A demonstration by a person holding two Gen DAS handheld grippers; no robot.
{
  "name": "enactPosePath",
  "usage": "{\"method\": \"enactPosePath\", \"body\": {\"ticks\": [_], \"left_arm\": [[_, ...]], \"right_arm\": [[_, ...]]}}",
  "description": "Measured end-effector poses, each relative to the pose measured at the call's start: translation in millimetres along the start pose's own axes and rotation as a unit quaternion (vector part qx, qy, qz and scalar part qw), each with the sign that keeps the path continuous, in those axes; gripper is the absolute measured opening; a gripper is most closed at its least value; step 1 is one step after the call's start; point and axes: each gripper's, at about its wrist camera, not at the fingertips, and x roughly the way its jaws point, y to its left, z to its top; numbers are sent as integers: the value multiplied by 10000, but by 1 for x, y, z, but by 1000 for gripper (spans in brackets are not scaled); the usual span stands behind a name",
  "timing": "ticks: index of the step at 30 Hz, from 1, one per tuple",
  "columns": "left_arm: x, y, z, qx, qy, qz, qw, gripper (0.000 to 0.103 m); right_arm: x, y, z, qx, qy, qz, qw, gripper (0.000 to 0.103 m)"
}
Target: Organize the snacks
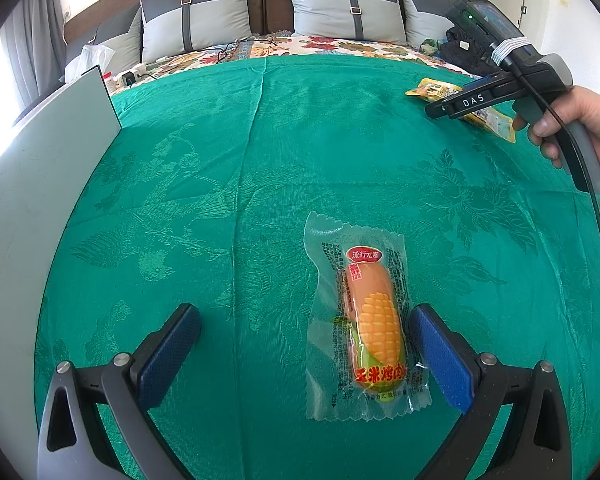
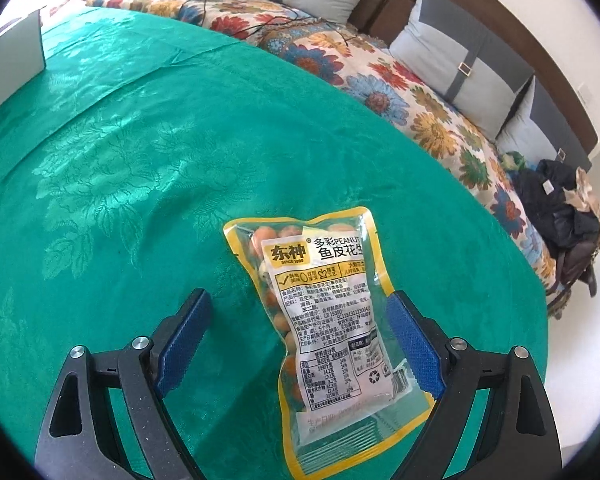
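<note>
A clear packet with a corn-printed sausage (image 1: 374, 320) lies flat on the green cloth (image 1: 220, 160). My left gripper (image 1: 304, 316) stands open around it, the packet close to the right pad (image 1: 440, 356) and far from the left one. A yellow-edged peanut packet (image 2: 332, 320) lies on the cloth near its right edge. My right gripper (image 2: 298, 298) is open over this packet, which sits between the fingers without being pressed. The left wrist view shows the right gripper (image 1: 460, 102), held by a hand (image 1: 580, 128), above the peanut packet (image 1: 432, 90).
A white box (image 1: 40, 200) stands at the cloth's left side, also visible as the white box (image 2: 12, 60). Behind lie a floral bedspread (image 2: 400, 92), grey pillows (image 1: 196, 16), cables and a dark heap of clothes (image 2: 560, 208). The cloth ends close to the right of the peanut packet.
</note>
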Motion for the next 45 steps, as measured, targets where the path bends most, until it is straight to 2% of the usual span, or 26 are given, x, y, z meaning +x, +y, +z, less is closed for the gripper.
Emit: {"method": "enactPosePath", "body": {"ticks": [3,4,5,6,8,11,16,20,26,32,34,36,37,39,43,44,45], "left_arm": [[0,0,0,-1,-1,0,10000,103],[0,0,0,-1,-1,0,10000,103],[0,0,0,-1,-2,0,10000,103],[0,0,0,-2,-4,1,10000,103],[0,0,0,-2,-2,2,10000,103],[0,0,0,-1,-4,1,10000,103],[0,0,0,-2,-4,1,10000,103],[0,0,0,-2,-5,1,10000,103],[0,0,-1,-1,-6,2,10000,103],[0,0,-1,-2,-6,-2,10000,103],[0,0,-1,-1,-6,2,10000,103],[0,0,-1,-1,-7,1,10000,103],[0,0,-1,-1,-7,1,10000,103],[0,0,-1,-2,-7,0,10000,103],[0,0,-1,-2,-8,0,10000,103],[0,0,-1,-2,-8,0,10000,103],[0,0,-1,-2,-8,0,10000,103]], "right_arm": [[6,-16,-2,628,145,480,9968,91],[6,-21,-4,792,156,524,9954,89],[5,-24,-7,910,213,541,9941,77],[1,-28,-9,1081,183,623,9920,46],[-4,-34,-13,1268,257,833,9881,45],[-15,-29,-26,1222,298,938,9876,45],[-48,-19,-64,1498,344,1201,9808,45],[-86,17,-108,1428,386,1085,9830,45],[-136,81,-177,1348,238,77,9906,46],[-156,114,-192,1215,313,-59,9921,48],[-158,117,-195,1355,253,-167,9903,56],[-157,116,-197,1386,209,-336,9896,73],[-155,114,-197,1364,203,-418,9896,77],[-152,106,-199,1427,170,-368,9889,87],[-144,84,-208,2120,160,280,9767,87],[-142,79,-211,2275,136,409,9728,90],[-142,79,-212,2265,110,373,9732,92]]}}
